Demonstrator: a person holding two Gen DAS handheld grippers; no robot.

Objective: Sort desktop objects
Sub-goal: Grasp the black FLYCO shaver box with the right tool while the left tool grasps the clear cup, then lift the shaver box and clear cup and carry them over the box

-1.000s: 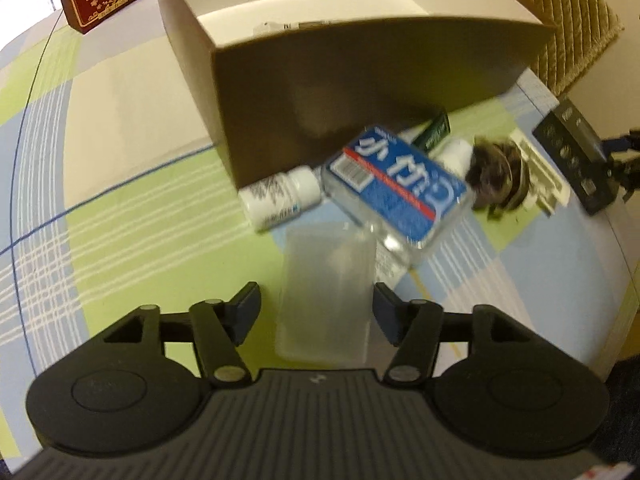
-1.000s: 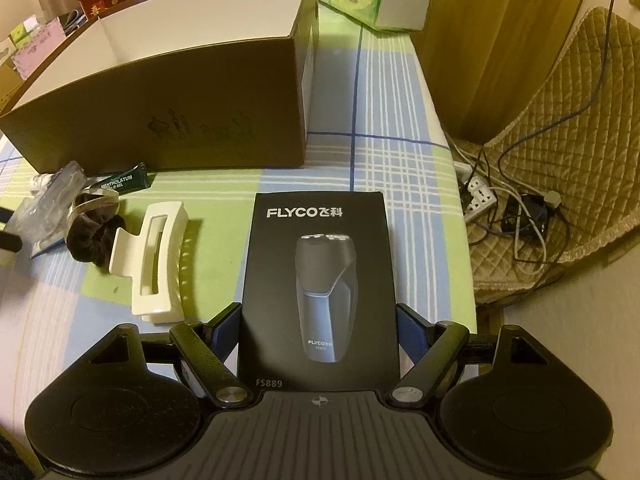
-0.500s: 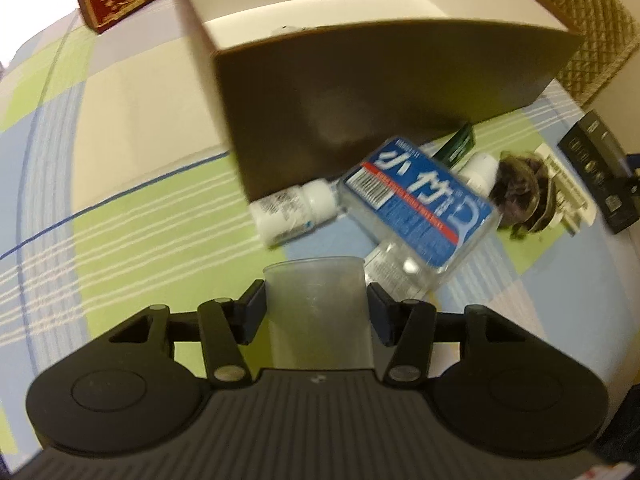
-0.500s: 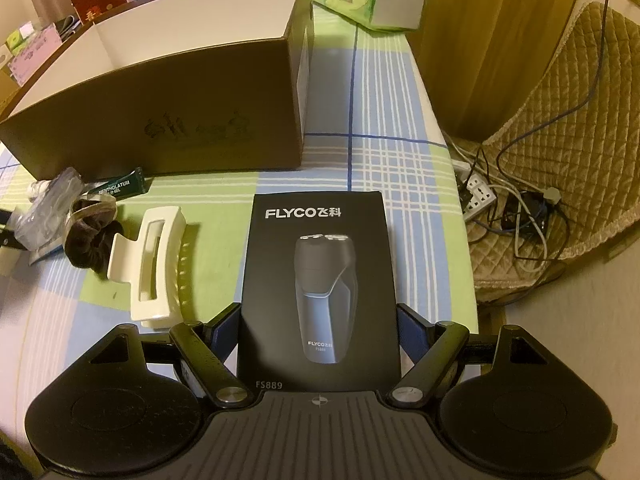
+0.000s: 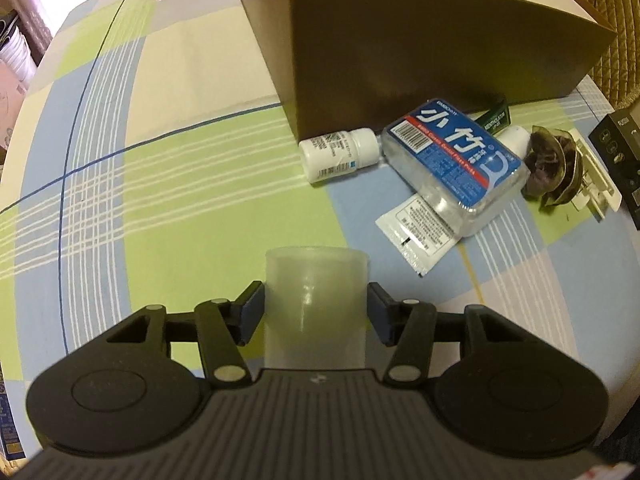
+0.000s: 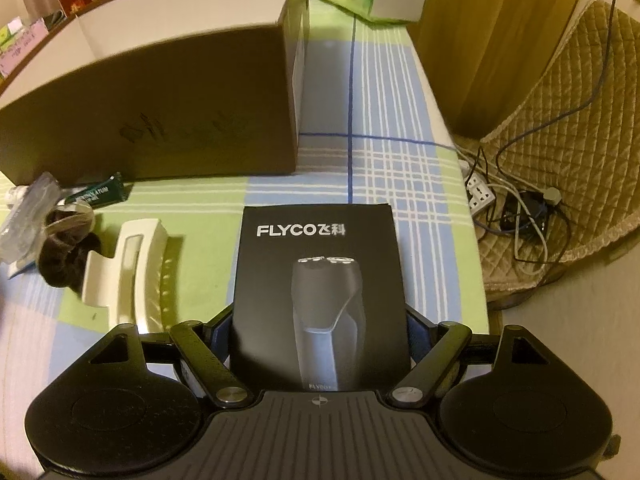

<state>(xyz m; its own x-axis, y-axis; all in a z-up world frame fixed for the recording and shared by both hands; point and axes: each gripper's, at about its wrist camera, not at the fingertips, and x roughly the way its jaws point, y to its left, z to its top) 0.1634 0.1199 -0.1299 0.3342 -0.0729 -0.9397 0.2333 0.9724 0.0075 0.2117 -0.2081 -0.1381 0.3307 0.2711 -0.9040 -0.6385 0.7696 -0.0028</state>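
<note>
Left gripper [image 5: 316,312]: jaws set narrow against the sides of a translucent plastic container [image 5: 316,300]. Both pads meet its walls and it appears raised off the tabletop [image 5: 160,208], so I judge it held and ready for transfer.

Right gripper [image 6: 320,328]: jaws wide, bracketing the near end of the black shaver box [image 6: 320,280]. The pads sit at the box's long edges; whether they press cannot be confirmed, and the box appears to lie flat on the tabletop. The wide span suits the box's width.

Destination: the large open cardboard box [image 5: 440,40] stands at the far side, well placed to receive items from either hand.

Unsorted items lie clustered against the cardboard box's front wall: a white pill bottle [image 5: 340,156] on its side, a clear bottle with blue label [image 5: 456,164] lying partly over a white sachet [image 5: 416,236], a green tube [image 5: 496,118], a dark hair scrunchie [image 5: 548,164], and a cream hair claw [image 6: 124,276].

Assessment: sorting is at an early stage; most items are still outside.
</note>
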